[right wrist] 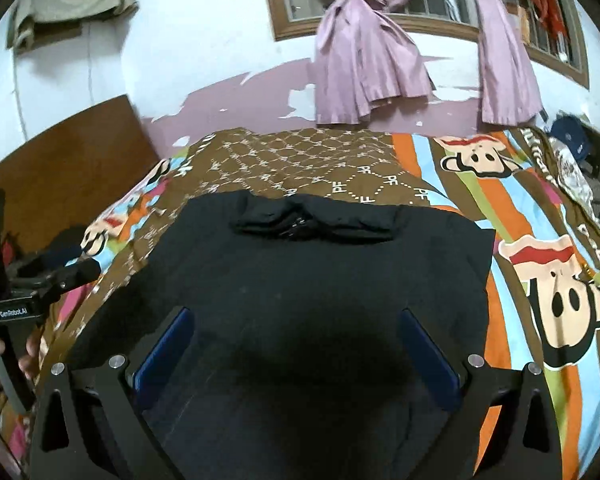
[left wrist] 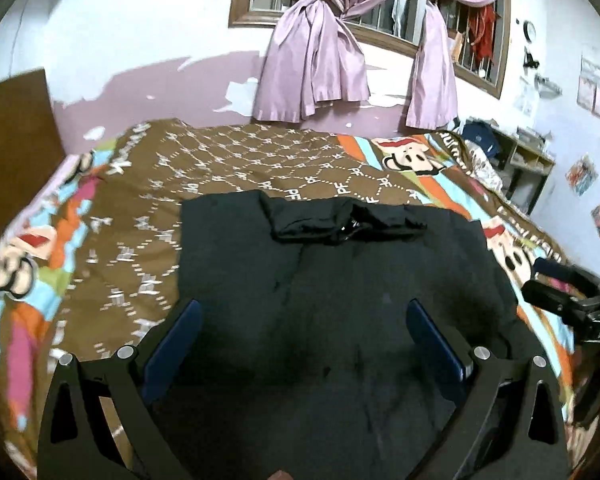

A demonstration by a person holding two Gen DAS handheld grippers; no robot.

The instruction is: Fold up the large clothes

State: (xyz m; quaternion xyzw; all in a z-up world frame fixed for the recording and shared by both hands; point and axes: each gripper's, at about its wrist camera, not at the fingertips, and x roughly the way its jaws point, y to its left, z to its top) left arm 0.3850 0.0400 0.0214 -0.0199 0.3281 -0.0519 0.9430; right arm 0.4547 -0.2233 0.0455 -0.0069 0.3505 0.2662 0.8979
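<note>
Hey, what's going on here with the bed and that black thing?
A person is folding a large black garment spread flat on a bed covered with a cartoon monkey bedsheet. They hold a gripper in each hand: the left gripper and the right gripper are both above the near part of the cloth, open and gripping nothing. The garment's far edge has a bunched collar or hood; I can't tell which. No fold looks under way.
</note>
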